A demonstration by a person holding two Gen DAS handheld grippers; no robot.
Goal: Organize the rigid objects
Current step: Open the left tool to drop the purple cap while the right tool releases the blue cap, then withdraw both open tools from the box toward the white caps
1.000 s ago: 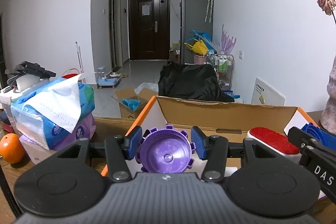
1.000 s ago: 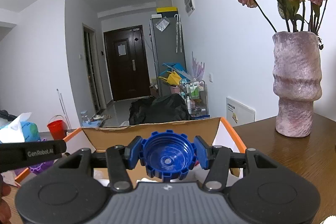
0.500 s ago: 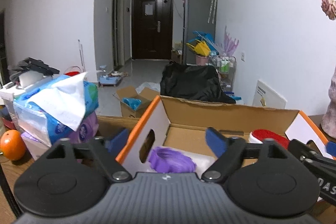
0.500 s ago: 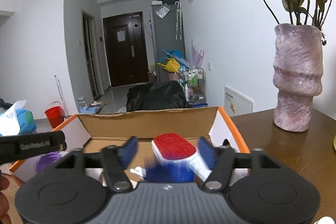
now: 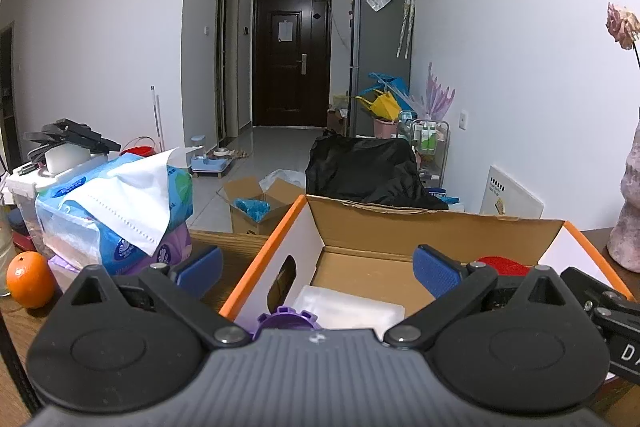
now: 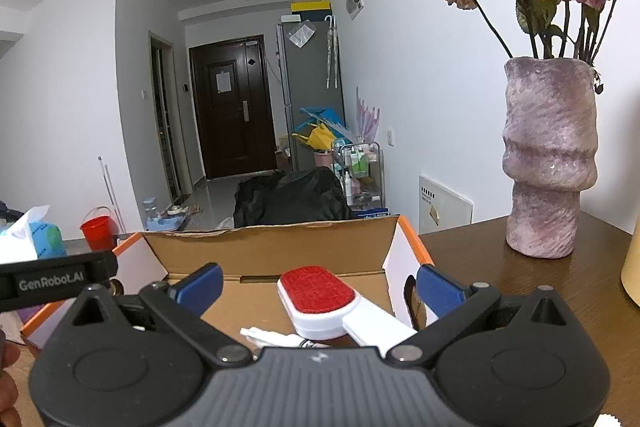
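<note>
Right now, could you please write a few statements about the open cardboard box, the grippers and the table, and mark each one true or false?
1. The left gripper grips the purple ridged plastic cap. False: its fingers have just opened and the cap lies in the orange-edged cardboard box.
2. A red-topped white brush lies in the box. True.
3. The right gripper holds a blue cap. False: open, empty.
4. An orange sits beside the tissue packs. True.
</note>
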